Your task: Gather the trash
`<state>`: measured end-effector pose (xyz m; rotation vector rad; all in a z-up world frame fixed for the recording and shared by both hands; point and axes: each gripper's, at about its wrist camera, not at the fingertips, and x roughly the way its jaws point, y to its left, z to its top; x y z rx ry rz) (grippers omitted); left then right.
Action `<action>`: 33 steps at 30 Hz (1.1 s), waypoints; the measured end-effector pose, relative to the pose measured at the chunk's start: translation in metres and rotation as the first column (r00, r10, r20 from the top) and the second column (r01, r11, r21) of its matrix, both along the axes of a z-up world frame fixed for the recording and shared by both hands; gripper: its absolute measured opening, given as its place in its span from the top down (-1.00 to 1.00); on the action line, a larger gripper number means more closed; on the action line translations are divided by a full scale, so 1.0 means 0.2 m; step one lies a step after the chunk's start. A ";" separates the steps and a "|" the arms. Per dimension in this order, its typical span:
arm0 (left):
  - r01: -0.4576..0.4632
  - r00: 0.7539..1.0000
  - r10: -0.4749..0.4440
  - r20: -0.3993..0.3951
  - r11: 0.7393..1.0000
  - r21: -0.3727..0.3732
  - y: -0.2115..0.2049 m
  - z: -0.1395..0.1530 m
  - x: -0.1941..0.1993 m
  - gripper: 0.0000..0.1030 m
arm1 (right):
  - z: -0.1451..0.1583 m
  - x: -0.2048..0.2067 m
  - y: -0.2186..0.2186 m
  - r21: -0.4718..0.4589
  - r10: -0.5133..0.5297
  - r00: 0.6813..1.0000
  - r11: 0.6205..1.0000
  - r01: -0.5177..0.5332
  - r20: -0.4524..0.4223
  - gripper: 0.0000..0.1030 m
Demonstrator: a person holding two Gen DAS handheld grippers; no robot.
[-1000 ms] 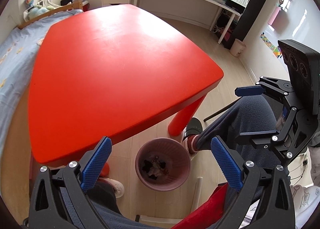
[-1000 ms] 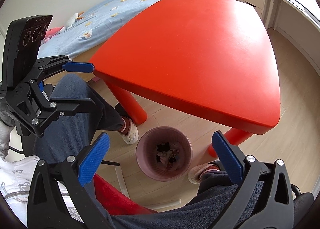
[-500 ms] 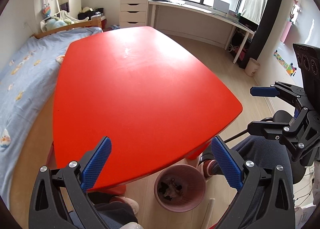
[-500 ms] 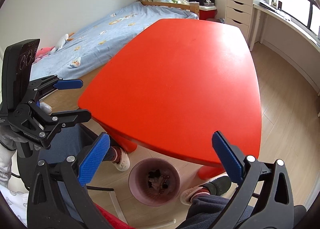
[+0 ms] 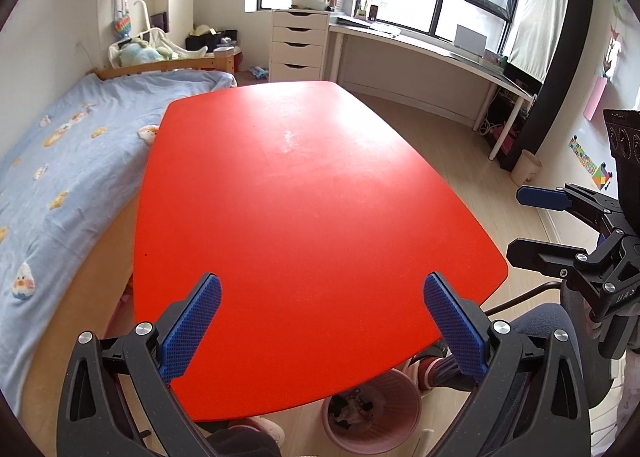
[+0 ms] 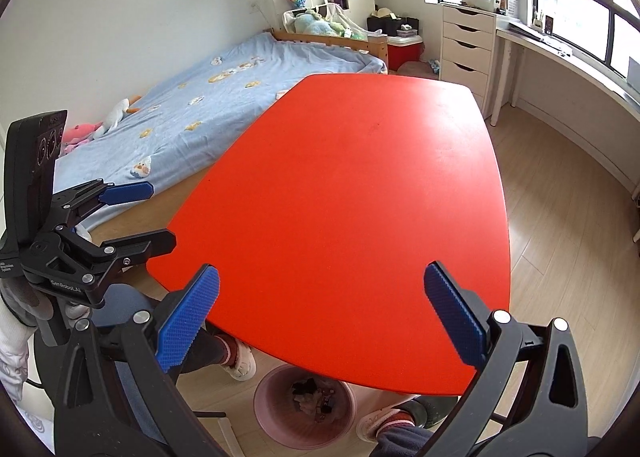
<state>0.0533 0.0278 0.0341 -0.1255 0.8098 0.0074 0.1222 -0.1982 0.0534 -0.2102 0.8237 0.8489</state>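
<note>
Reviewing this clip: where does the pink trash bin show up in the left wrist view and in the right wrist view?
Left wrist: the pink trash bin sits at the bottom edge, right of centre, on the floor, its far rim cut off by the near edge of the table.
Right wrist: the bin sits at the bottom, about centre, likewise partly under the table edge.
Shared landmark: the red table.

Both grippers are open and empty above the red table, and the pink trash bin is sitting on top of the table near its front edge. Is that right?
Not quite. The pink trash bin stands on the floor, partly under the near edge of the red table, not on top of it; the right wrist view shows this clearly. The rest holds: the left gripper and the right gripper are both open and empty.
</note>
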 end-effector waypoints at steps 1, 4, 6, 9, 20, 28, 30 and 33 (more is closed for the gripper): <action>0.002 1.000 -0.002 0.003 1.000 -0.001 0.00 0.00 0.00 -0.88 | 0.00 0.00 0.00 0.000 0.000 1.000 1.000 0.000 0.001 -0.95; 0.015 1.000 -0.014 0.009 1.000 -0.012 -0.01 0.01 0.00 -0.88 | 0.00 0.01 0.00 0.003 -0.001 1.000 1.000 0.001 0.001 -0.95; 0.020 1.000 -0.020 0.010 1.000 -0.005 -0.02 0.01 -0.01 -0.88 | 0.01 0.01 0.00 0.005 -0.002 1.000 1.000 0.002 0.001 -0.95; 0.021 1.000 -0.020 0.015 1.000 -0.009 -0.02 0.02 -0.01 -0.88 | 0.01 0.01 0.00 0.003 -0.002 1.000 1.000 0.002 0.002 -0.95; 0.008 1.000 -0.008 0.027 1.000 -0.025 0.01 0.04 0.00 -0.88 | 0.00 0.02 0.00 0.002 -0.001 1.000 1.000 0.001 0.001 -0.95; 0.007 1.000 -0.006 0.024 1.000 -0.021 0.00 0.04 0.00 -0.88 | 0.00 0.01 0.00 0.004 -0.001 1.000 1.000 0.001 0.005 -0.95; 0.006 1.000 -0.006 0.024 1.000 -0.021 0.00 0.04 0.00 -0.88 | 0.00 0.01 -0.01 0.003 -0.002 1.000 1.000 0.002 0.005 -0.95; 0.007 1.000 -0.007 0.024 1.000 -0.021 0.00 0.04 0.00 -0.88 | 0.00 0.01 0.00 0.003 -0.001 1.000 1.000 0.001 0.004 -0.95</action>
